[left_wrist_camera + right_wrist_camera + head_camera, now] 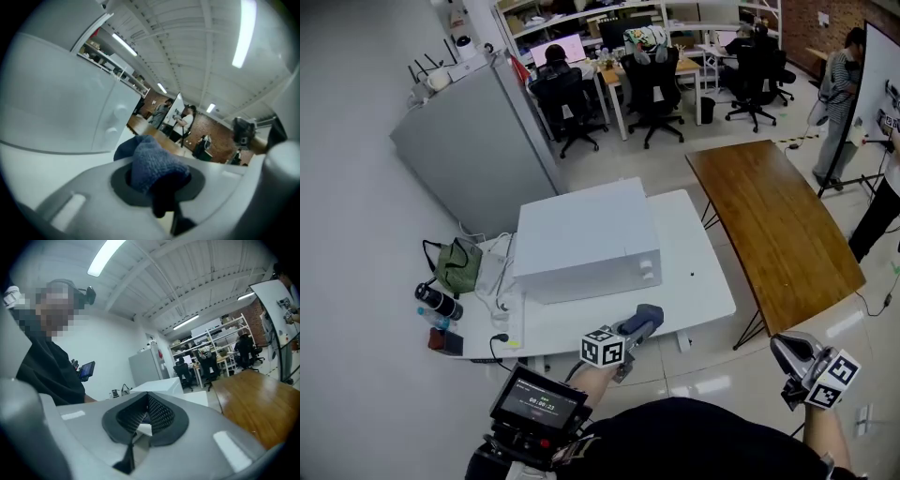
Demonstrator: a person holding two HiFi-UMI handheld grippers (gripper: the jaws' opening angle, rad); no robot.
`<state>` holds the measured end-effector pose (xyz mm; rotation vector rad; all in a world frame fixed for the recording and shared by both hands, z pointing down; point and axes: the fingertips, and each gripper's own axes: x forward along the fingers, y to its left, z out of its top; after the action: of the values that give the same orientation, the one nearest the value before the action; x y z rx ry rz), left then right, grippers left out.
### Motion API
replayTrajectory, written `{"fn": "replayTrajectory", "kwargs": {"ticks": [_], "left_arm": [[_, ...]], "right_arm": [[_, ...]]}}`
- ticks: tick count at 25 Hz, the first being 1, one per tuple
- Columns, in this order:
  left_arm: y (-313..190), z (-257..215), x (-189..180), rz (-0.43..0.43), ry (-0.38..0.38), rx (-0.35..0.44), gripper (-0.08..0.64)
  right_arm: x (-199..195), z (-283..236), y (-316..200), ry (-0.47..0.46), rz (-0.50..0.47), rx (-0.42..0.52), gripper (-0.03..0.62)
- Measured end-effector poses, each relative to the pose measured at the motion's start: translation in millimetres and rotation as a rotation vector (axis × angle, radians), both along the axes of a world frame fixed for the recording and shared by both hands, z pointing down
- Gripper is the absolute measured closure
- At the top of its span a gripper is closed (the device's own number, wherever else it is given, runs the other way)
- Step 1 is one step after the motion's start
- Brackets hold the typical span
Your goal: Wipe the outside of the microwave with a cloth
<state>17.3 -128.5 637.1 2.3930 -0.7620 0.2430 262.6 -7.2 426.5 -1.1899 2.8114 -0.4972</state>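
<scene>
White boxy microwave [586, 239] is set on a smooth office desk [698, 281]; nubbly blue cloth [152, 161] is clamped in the left hand-held gripper [154, 185], seemingly near it; the right hand-held gripper [147, 420] is closed, empty.

At the centre right of your head view there is a brown wooden table [773, 230], just beside a white table [698, 286]. At the white table's left end you have a green bag [457, 266] and a dark bottle [439, 302]. A grey cabinet [469, 150] stands upper left. Black office chairs [654, 94] line the top, and 1 person [837, 103] stands upper right.
</scene>
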Motion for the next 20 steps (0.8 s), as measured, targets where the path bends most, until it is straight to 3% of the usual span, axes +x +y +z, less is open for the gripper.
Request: {"fn": "replayTrajectory", "kwargs": {"ticks": [7,12,16,20], "left_arm": [[119.8,-116.8,-157.5,0.070,0.120,0.288,0.500],[184.0,-155.1,-244.4,0.057,0.152,0.362,0.500],[219.2,-172.6,-254.1,0.021,0.206,0.358,0.500],[246.8,-171.3,-219.6,0.039,0.256,0.359,0.500]], "right_arm": [[-184.2,-11.1,43.6,-0.011,-0.161,0.036,0.588],[-273.7,-11.5,83.6,0.004,-0.241,0.018,0.588],[-290.1,-24.8,99.6,0.015,-0.264,0.035,0.588],[-277.2,-28.2,115.6,-0.007,-0.284,0.061,0.588]]}}
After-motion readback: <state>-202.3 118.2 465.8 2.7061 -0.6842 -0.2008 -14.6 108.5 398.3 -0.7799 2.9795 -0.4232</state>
